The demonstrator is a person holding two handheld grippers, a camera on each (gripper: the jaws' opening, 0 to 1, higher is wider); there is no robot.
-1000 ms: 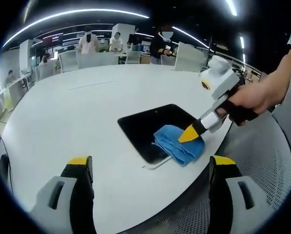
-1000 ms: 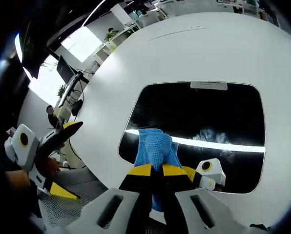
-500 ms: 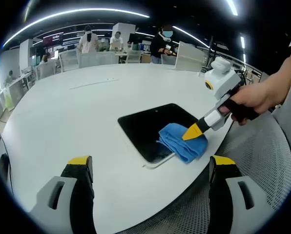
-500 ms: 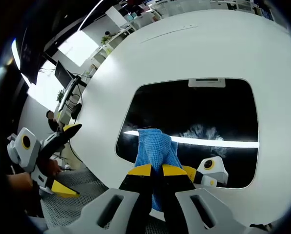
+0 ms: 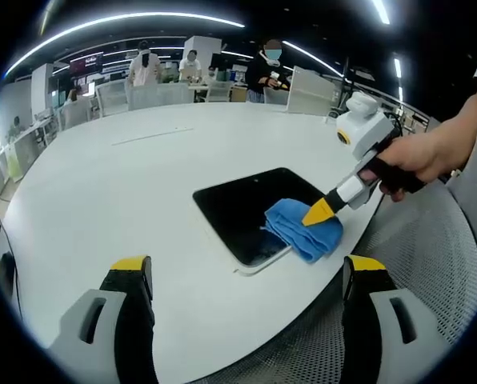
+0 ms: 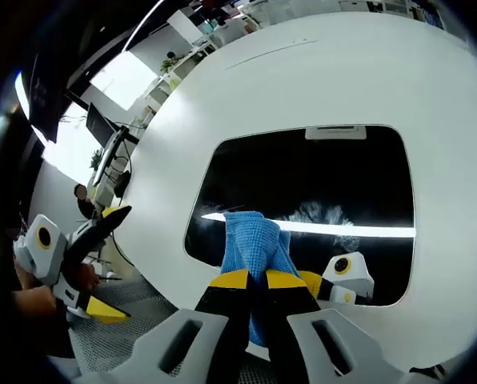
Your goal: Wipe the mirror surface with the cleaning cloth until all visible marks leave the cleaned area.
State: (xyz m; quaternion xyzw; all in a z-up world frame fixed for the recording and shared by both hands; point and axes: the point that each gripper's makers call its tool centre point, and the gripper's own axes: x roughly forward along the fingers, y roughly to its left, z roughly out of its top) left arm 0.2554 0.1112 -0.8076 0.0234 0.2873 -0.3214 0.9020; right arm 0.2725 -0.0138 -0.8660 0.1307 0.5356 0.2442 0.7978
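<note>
A: Where does the cloth sit from my right gripper (image 6: 250,278)?

B: Pinched between its yellow-tipped jaws, which are drawn tight on the blue cleaning cloth (image 6: 254,244). The cloth runs straight ahead of the tips, long axis in line with the jaws, lying on the mirror (image 6: 302,184) near its closest edge.

A: And what the right gripper view gives that the other lacks?

B: The glass itself: a pale smudge (image 6: 322,214) ahead and to the right of the cloth, along a bright strip of reflected light. My gripper's own reflection shows beside the jaws. My left gripper (image 6: 86,268) is off to the left, beyond the table (image 6: 222,104) edge.

A: From my left gripper (image 5: 246,276)?

B: Jaws spread wide, nothing between them. The mirror (image 5: 238,208) lies ahead on the table (image 5: 102,184), a dark rounded rectangle, long axis running away to the upper right. The cloth (image 5: 302,230) is bunched at its corner nearest the right gripper (image 5: 318,213), which my hand (image 5: 418,156) holds. People stand at desks far behind.
</note>
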